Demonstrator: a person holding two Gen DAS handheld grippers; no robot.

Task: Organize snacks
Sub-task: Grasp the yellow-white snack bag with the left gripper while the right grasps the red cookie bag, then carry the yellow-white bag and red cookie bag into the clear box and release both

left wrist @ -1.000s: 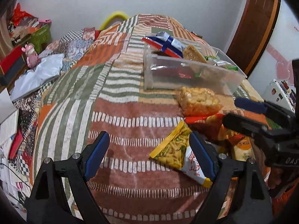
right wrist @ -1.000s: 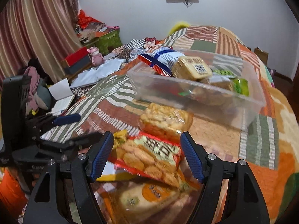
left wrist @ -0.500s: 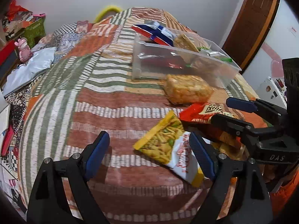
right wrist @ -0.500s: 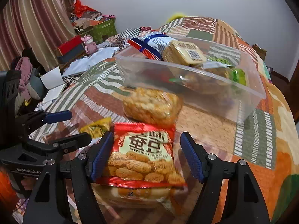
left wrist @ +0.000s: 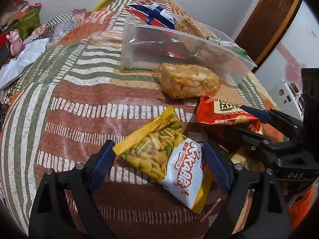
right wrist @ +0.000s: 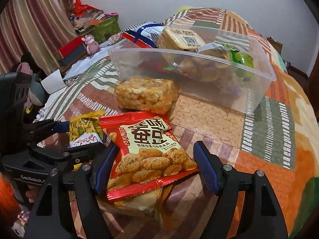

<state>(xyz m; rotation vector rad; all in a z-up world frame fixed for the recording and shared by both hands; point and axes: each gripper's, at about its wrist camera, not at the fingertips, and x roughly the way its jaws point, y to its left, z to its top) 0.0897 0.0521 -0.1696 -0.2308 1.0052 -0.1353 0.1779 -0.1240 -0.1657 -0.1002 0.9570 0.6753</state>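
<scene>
Bedspread is patterned in patchwork: brown-red, olive-green, orange & beige blocks w/ white dashed stripes. Yellow-and-white snack pkt is printed w/ yellow sticks, green bits & red-orange lettering. Red snack pkt is marked w/ a cream panel, dark characters & golden-brown nuggets. A clear bag of orange-tan puffed pieces is seen. Clear plastic bin is filled w/ blue-white-red, tan & green packs. Tongs and are coloured black w/ blue pads. Curtain is striped maroon & tan.
</scene>
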